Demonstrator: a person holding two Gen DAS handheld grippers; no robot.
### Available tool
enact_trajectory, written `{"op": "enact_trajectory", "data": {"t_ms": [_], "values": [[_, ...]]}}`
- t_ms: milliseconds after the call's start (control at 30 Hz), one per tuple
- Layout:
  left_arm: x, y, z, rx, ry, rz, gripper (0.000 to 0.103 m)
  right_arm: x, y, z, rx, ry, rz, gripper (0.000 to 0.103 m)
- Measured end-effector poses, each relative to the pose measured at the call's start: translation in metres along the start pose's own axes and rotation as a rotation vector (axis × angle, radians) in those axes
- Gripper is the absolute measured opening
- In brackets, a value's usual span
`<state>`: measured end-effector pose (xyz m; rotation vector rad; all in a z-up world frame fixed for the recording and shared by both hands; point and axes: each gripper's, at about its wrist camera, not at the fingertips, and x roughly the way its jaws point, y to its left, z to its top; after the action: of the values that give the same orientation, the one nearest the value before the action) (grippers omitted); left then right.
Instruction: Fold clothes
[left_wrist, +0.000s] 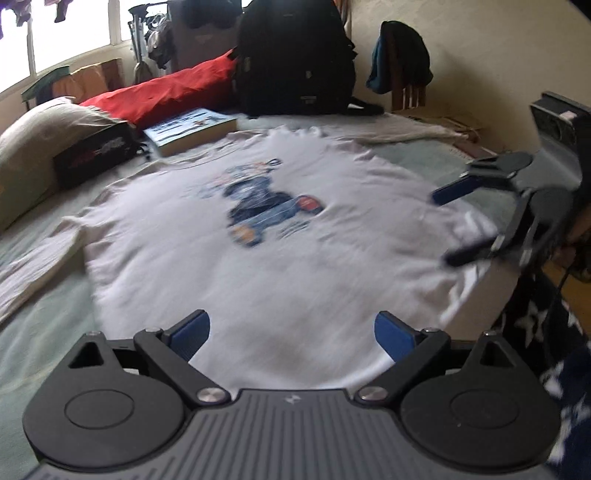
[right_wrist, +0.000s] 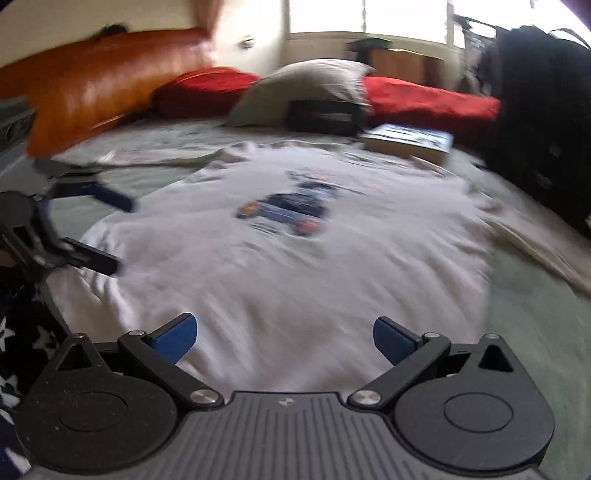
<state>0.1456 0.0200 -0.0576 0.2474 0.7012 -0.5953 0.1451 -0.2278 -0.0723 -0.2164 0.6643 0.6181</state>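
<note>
Both tongs (left_wrist: 291, 332) (right_wrist: 286, 338) spread wide over shirt (left_wrist: 258, 258)

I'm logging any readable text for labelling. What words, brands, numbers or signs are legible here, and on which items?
None can be read.
White T-shirt: small print under its blue graphic, blurred.
Blue-covered book: cover lettering, blurred.
Black box with red-and-white marking: illegible.
Left gripper body: tiny emblem, no words.

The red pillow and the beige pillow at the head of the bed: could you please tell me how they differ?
The red pillow lies flat against the wooden headboard; the beige pillow is propped up at a slant. A black pouch leans against the beige one, nothing against the red. Both sit beyond the white T-shirt.
</note>
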Motion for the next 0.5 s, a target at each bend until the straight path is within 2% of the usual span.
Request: {"op": "enact_trajectory", "data": {"t_ms": [100, 167, 300, 400, 500], "values": [[0.022, -0.007, -0.006, 0.026, 0.048, 0.012, 0.096, 0.021, 0.009, -0.002, -0.056, 0.025, 0.004, 0.103], [0.016, -0.005, -0.015, 0.047, 0.035, 0.018, 0.096, 0.017, 0.003, -0.010, -0.056, 0.015, 0.007, 0.103], [-0.008, 0.009, -0.034, 0.016, 0.038, 0.043, 0.097, -0.011, -0.024, -0.035, -0.006, 0.038, -0.031, 0.103], [-0.020, 0.016, -0.045, -0.032, 0.042, 0.046, 0.098, -0.030, -0.038, -0.054, 0.086, 0.001, -0.041, 0.103], [-0.023, 0.013, -0.046, -0.066, 0.059, 0.038, 0.097, -0.034, -0.035, -0.052, 0.113, 0.003, -0.073, 0.103]]}}
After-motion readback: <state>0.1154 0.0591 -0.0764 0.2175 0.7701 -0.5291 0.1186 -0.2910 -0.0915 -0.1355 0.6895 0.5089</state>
